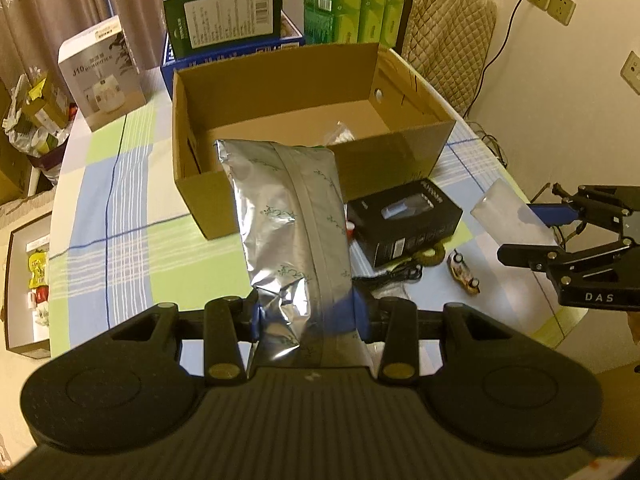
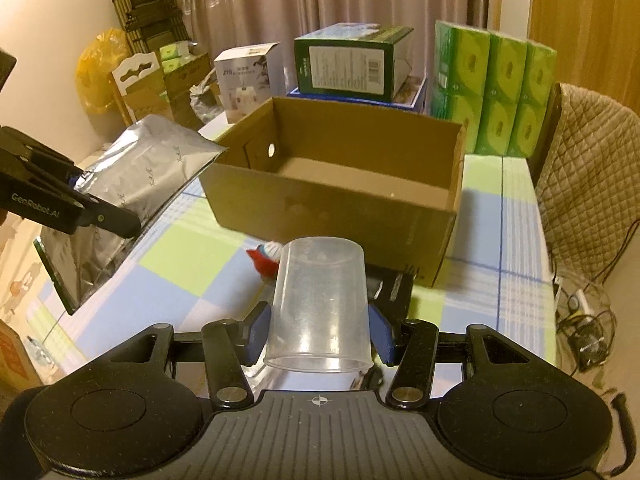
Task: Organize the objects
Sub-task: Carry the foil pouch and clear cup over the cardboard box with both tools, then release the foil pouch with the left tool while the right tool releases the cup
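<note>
Crinkled silver foil pouch [image 1: 288, 220], green-printed

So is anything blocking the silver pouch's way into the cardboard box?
Nothing visible does. The left gripper holds the silver pouch raised at the near wall of the cardboard box, whose top is open; only a small clear wrapper lies inside.

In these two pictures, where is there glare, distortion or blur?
Left wrist view: the silver foil bag throws bright crinkled glare, and the fisheye bends the cardboard box and table edge. Right wrist view: warm yellowish light, the clear plastic cup is hazy, and the red toy behind it looks blurred.
</note>
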